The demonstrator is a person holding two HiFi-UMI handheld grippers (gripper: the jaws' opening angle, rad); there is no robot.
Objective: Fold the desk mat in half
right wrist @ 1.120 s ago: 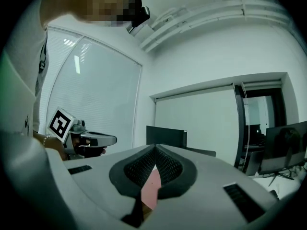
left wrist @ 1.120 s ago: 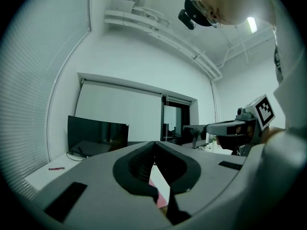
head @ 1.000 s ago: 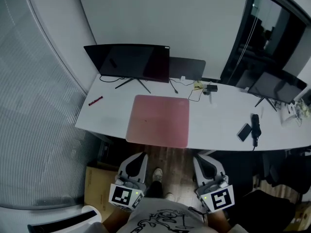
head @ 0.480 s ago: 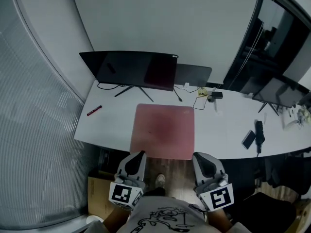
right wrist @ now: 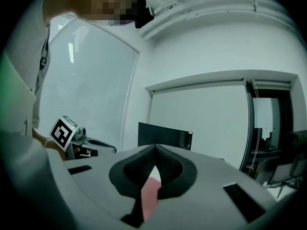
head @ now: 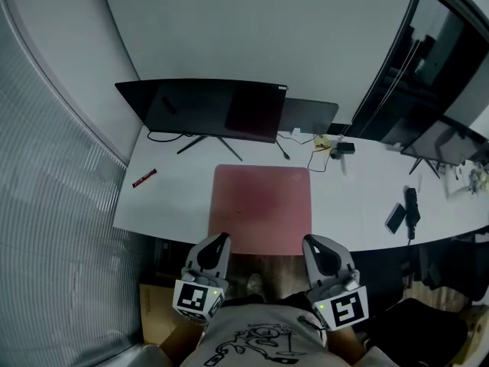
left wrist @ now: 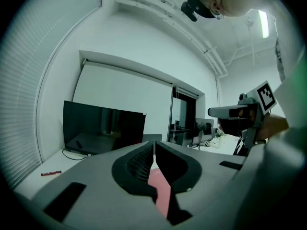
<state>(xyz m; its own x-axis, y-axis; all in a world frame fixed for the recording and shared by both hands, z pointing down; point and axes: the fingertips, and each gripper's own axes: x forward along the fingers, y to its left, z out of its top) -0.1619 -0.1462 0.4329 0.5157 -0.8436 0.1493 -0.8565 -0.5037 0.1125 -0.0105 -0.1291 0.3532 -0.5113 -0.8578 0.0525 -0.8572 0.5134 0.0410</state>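
Head view: against the frame 1 s back, both grippers sit closer to the desk's [head: 176,197] near edge. The left gripper [head: 219,239] and right gripper [head: 309,241] tips now overlap that edge at the desk mat's [head: 261,209] 2 near corners, where before they were short of it. The mat lies flat and unfolded at the middle of the near edge, in front of the monitor [head: 202,109], its sides square to the desk's edges. Width and depth look nearly equal here, so its long axis cannot be told. Colour is a plain dull pink, with no crease visible. A red pen [head: 144,178] lies toward the desk's left end, well apart from the mat. Left gripper view: the left gripper [left wrist: 153,145] jaws meet at the tips with nothing between them, and the pink mat [left wrist: 160,188] shows below. Right gripper view: the right gripper [right wrist: 154,148] jaws are likewise clenched and empty, with the mat [right wrist: 149,193] beneath.
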